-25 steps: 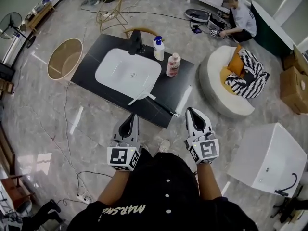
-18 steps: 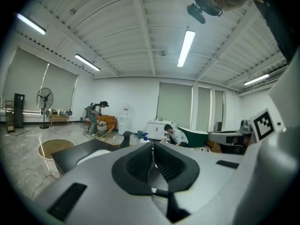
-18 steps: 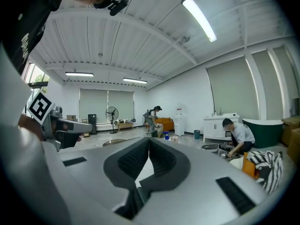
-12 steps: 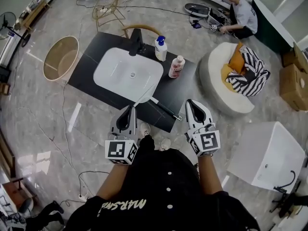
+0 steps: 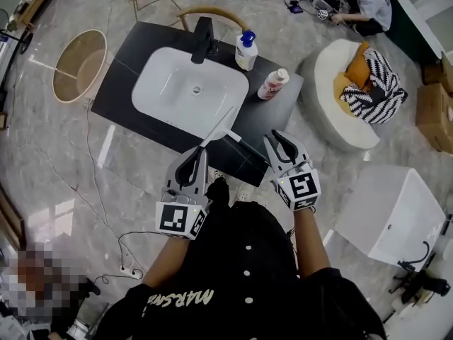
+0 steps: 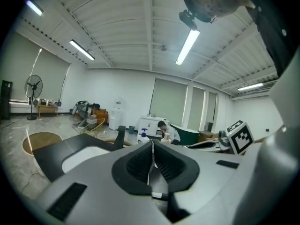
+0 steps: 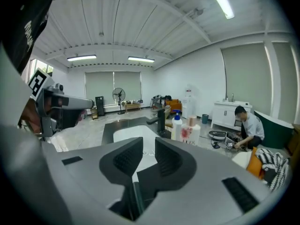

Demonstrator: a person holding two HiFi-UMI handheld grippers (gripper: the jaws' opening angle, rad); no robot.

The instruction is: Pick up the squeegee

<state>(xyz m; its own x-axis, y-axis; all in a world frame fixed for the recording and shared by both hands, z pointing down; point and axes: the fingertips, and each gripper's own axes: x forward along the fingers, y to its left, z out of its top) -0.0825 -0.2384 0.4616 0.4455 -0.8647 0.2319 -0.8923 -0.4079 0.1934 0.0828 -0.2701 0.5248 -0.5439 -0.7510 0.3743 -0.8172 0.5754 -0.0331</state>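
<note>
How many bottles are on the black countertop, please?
2. A blue-topped white bottle stands right of the black faucet; a red-labelled bottle stands beside it, toward the countertop's right end. None appears hidden.

Head view steep down, gripper views low, fwd, all share sink [image 5: 170, 94]

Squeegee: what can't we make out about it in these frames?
- Head view: the near end of the squeegee blade is hidden under the left gripper.
- Head view: the black handle lies on the black counter. Where it ends beside the right gripper (jaws opening, nothing between them) is unclear.
- Left gripper view: the gripper's own body covers the near counter, so the squeegee can't be picked out.
</note>
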